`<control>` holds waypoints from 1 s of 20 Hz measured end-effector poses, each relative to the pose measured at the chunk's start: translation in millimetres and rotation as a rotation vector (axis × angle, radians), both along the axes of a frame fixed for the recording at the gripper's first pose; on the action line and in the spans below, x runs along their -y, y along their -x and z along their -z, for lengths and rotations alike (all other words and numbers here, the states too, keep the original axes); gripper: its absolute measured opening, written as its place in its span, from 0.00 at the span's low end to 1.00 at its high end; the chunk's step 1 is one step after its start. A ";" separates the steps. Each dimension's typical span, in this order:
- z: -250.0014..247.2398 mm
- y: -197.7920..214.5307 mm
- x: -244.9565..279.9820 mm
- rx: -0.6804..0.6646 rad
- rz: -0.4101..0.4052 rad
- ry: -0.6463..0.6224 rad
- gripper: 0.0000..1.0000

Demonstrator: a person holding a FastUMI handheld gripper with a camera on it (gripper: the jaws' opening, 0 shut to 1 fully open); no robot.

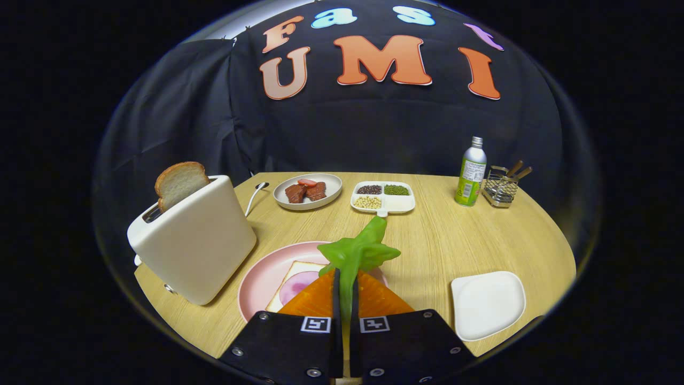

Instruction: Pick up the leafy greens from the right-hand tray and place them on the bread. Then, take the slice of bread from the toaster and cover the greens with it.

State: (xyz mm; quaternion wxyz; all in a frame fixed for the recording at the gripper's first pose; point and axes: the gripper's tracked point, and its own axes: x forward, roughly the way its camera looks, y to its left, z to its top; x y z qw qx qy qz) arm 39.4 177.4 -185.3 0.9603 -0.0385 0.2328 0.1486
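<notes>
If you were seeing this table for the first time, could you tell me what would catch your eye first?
Most striking are the leafy greens, pinched between the fingers of the gripper and sticking up above the pink plate, where the bread lies. Next comes the white toaster beside that plate, with a bread slice poking out of its slot.

2 bread slices [180,183] [299,283], 1 toaster [195,240], 3 plates [264,275] [308,191] [486,303], 1 bottle [471,172], 1 divided tray [383,197].
</notes>
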 end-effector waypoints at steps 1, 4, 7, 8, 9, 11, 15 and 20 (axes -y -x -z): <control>3.5 0.2 -7.3 -0.007 -0.011 0.001 0.05; 14.7 0.5 -24.3 -0.025 -0.036 -0.001 0.06; 29.4 0.0 -35.9 -0.048 -0.043 0.000 0.06; 32.4 -1.3 -37.2 -0.053 -0.039 0.002 0.06; 34.4 -1.0 -38.0 -0.055 -0.036 0.004 0.08; 37.4 -2.1 -39.1 -0.055 -0.026 0.014 0.13; 39.5 -2.0 -34.6 -0.051 0.000 0.045 0.34; 29.1 -3.2 -27.5 -0.023 0.047 0.066 0.67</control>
